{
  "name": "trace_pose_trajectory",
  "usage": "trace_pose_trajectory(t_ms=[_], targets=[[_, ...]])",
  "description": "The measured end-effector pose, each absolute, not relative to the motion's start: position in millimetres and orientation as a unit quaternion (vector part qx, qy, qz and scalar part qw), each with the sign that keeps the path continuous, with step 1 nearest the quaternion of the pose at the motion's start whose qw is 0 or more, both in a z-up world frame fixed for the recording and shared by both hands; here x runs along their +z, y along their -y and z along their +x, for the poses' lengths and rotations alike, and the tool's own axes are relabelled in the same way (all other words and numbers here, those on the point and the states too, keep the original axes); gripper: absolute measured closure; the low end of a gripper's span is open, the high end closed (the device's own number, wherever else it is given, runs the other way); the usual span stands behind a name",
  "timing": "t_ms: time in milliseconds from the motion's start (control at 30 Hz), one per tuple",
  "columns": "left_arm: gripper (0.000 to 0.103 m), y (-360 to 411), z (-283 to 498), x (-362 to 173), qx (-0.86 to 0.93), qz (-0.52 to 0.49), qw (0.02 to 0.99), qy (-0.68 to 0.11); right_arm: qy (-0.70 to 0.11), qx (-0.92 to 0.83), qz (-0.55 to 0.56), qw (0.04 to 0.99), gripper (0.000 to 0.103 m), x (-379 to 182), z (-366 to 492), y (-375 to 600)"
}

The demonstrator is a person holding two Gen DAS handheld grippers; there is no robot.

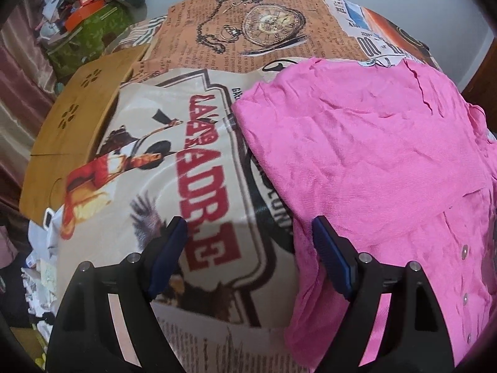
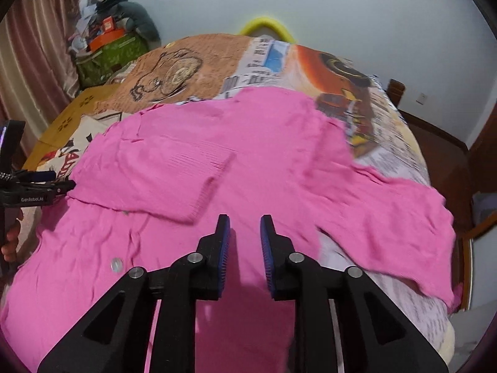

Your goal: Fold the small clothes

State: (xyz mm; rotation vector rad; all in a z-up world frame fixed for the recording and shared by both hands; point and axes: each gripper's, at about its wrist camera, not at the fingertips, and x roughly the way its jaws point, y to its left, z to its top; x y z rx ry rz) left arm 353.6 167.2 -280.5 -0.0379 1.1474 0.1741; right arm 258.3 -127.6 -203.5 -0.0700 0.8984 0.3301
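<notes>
Pink garment (image 2: 217,186): spread flat on a printed bedcover (image 1: 192,168), one sleeve folded across the body ahead-left of the right gripper (image 2: 245,227), the other sleeve trailing off to its right. Right gripper: jaws narrowly parted, nothing between them, garment directly beneath and ahead. Left gripper (image 1: 248,227): jaws wide, empty, garment's edge at its right finger. Lower hem cut off by the gripper bodies. Garment's far-right portion blurred; button (image 2: 116,263) near-left.

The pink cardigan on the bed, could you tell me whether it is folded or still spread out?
Partly folded: the pink cardigan has its left sleeve folded across the body, while the right sleeve lies spread outward.
</notes>
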Motion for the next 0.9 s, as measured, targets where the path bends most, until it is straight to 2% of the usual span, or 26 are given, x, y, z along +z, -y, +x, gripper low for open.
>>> trace_pose_trajectory(t_ms=[33, 100, 233, 433, 733, 900], targets=[[0.021, -166, 352, -277, 0.084, -0.017, 0.836, -0.542, -0.429, 0.154, -0.027, 0.889, 0.071, -202, 255, 136], [0.021, -163, 348, -269, 0.089, -0.012, 0.838, -0.538, -0.423, 0.146, -0.015, 0.894, 0.066, -200, 248, 151], [0.021, -152, 346, -247, 0.091, -0.002, 0.847, -0.523, -0.418, 0.127, 0.012, 0.899, 0.06, -196, 240, 184], [0.019, -127, 360, -235, 0.076, -0.004, 0.858, -0.508, -0.41, 0.086, 0.059, 0.906, 0.057, -196, 231, 240], [0.019, -90, 391, -284, 0.056, 0.005, 0.835, -0.547, -0.417, 0.018, 0.118, 0.901, 0.057, -209, 235, 319], [0.011, -90, 393, -291, 0.051, 0.014, 0.839, -0.542, -0.437, 0.012, 0.149, 0.887, 0.057, -229, 247, 334]])
